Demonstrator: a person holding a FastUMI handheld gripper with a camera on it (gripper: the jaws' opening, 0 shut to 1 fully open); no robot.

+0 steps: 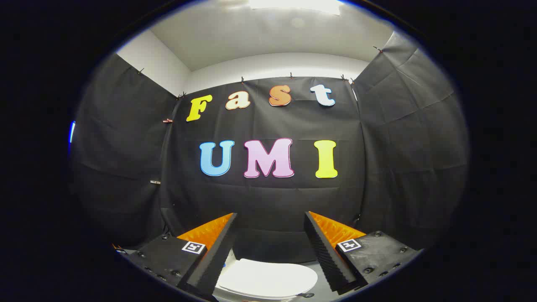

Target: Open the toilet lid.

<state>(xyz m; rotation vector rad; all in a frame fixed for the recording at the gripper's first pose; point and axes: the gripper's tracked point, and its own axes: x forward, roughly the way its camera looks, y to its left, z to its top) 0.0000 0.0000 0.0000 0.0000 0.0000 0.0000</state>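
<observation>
We are at the approach: our tool (270, 222) hangs spread and empty above the closed toilet lid (268, 279), low between its fingers, so next we must descend to its rim.

No readable words, brands or numbers stand on the things here. The hand-held gripper (270, 235), its fingers spread wide apart with nothing between them, carries one small square black-and-white marker (194, 247) on its left finger block and another (349, 245) on its right; these are coded patterns, not text. The toilet lid (268, 279) below the fingers is plain white.
</observation>
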